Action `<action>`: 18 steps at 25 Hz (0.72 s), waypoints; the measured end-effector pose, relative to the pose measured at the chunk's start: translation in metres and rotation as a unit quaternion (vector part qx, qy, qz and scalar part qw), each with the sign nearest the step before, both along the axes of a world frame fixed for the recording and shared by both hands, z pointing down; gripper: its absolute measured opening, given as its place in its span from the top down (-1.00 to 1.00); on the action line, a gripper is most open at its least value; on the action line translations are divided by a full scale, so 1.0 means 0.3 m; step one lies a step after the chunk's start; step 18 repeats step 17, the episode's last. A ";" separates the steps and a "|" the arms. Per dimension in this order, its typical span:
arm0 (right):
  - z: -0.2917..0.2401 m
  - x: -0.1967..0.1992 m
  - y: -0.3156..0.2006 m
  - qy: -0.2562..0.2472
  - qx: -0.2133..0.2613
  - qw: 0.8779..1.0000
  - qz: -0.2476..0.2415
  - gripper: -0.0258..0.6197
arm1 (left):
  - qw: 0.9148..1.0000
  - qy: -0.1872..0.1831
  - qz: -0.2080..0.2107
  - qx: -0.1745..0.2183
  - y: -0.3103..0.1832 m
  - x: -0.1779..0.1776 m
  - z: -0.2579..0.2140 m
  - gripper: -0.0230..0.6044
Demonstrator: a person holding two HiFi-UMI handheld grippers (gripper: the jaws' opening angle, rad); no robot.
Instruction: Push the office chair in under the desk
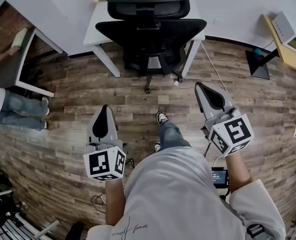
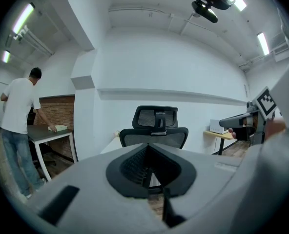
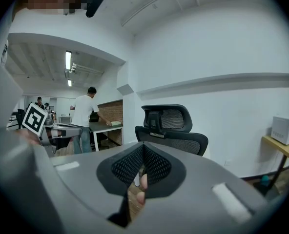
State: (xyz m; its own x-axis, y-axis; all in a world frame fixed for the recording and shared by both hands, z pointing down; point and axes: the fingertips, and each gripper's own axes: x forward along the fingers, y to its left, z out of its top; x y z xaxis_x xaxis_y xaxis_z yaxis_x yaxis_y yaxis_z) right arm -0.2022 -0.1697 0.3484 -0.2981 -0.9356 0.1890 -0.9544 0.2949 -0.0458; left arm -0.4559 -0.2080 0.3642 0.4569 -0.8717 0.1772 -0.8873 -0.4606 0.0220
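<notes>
A black mesh office chair [image 1: 150, 34] stands at the white desk [image 1: 94, 26], backrest toward me, its wheeled base between the desk legs. Both grippers hang in the air over the wood floor, well short of the chair and touching nothing. My left gripper [image 1: 104, 108] is shut and empty, pointing at the chair [image 2: 154, 130] past its closed jaws [image 2: 147, 172]. To the right and a little further forward, my right gripper [image 1: 201, 86] is also shut and empty. Its own view shows the closed jaws [image 3: 142, 172] and the chair [image 3: 171, 130] beyond.
A person [image 1: 8, 101] stands at another desk [image 1: 30, 59] on the left. A yellow side table [image 1: 283, 46] with a white box is at the far right. A cable [image 1: 215, 69] runs across the floor beside the chair. My foot [image 1: 162, 118] is forward between the grippers.
</notes>
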 end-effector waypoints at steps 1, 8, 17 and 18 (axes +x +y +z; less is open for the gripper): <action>0.000 -0.004 0.004 0.000 -0.001 1.000 0.000 0.89 | 1.000 0.000 -0.001 -0.001 0.000 -0.005 0.002 0.96; 0.019 -0.011 0.027 0.007 -0.013 1.000 -0.004 0.89 | 1.000 -0.004 -0.004 -0.002 0.009 -0.006 0.013 0.96; 0.046 -0.011 0.008 0.025 -0.030 0.999 -0.005 0.89 | 1.000 -0.004 -0.011 -0.011 -0.040 -0.011 0.040 0.96; 0.046 -0.011 0.008 0.025 -0.030 0.999 -0.005 0.89 | 1.000 -0.004 -0.011 -0.011 -0.040 -0.011 0.040 0.96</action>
